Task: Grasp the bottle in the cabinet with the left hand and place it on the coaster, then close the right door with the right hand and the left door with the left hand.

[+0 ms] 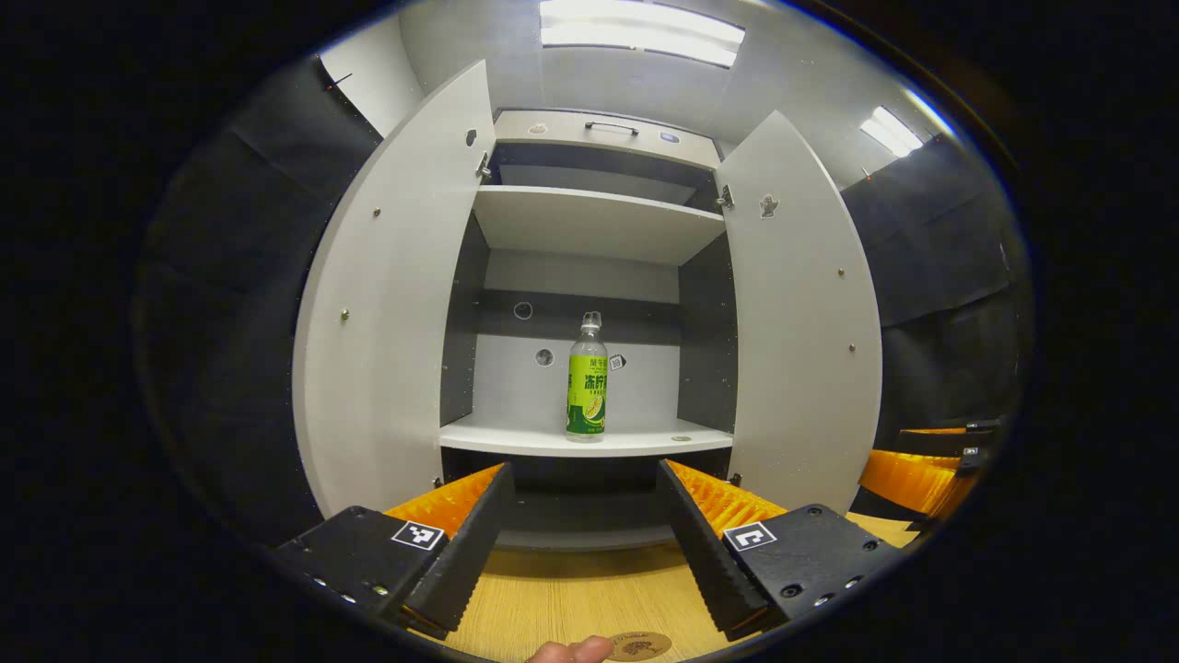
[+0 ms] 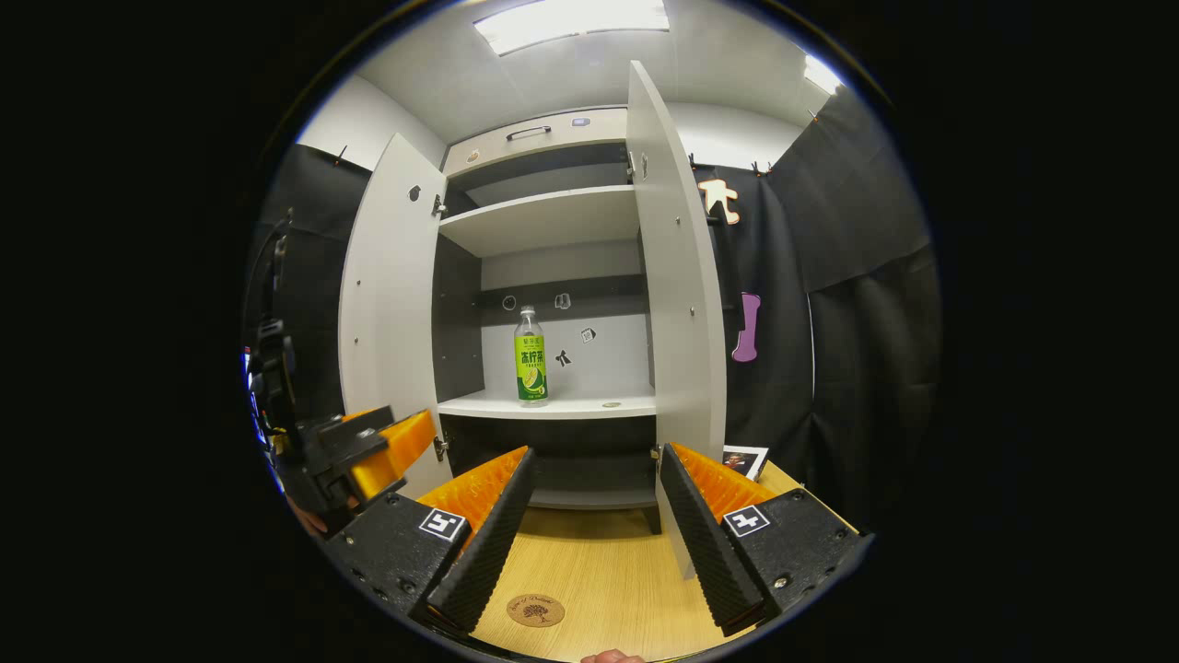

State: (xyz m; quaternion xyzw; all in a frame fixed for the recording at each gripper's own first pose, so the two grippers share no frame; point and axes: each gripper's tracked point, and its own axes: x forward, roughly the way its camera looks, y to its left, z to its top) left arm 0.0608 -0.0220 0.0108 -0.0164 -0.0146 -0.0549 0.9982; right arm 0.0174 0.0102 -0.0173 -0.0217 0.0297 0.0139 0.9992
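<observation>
— Standing upright on the cabinet's (image 1: pixel 599 138) middle shelf (image 1: pixel 589 440), the bottle (image 1: pixel 587 378): clear plastic w/ a green-yellow label, a bit left of centre, nothing touching it. See it too?

— Yep, same in the right gripper view, bottle (image 2: pixel 531 357) on the shelf (image 2: pixel 553 405), well back from both grippers. Doors?

— Both wide open. Left door (image 1: pixel 387 313) and right door (image 1: pixel 801 322) swung out twd us. In the right gripper view the right door (image 2: pixel 677 276) is almost edge-on, its lower edge just beyond the right finger.

— Left gripper (image 1: pixel 582 543)?

— Fingers spread wide, nothing betw. them, held low over the wooden surface (image 1: pixel 571 599) in front of the cabinet, pointed at the bottle. Well apart from it.

— Right gripper (image 2: pixel 595 539)?

— Same: fingers wide apart, holding nothing, above the surface (image 2: pixel 608 571). You can see the left gripper (image 2: pixel 368 451) off to its left side, and the right gripper (image 1: pixel 921 470) at the far right edge of the left gripper view.

— Coaster?

— Round, brown, w/ a tree design, lying flat on the surface near the front edge. Coaster (image 2: pixel 535 610) sits just beside the right gripper's left finger; in the left gripper view the coaster (image 1: pixel 639 645) is at the very bottom, next to a fingertip of the person's hand (image 1: pixel 571 652).

— Anything else?

— Small card or photo (image 2: pixel 744 460) on the surface by the right door's foot.
</observation>
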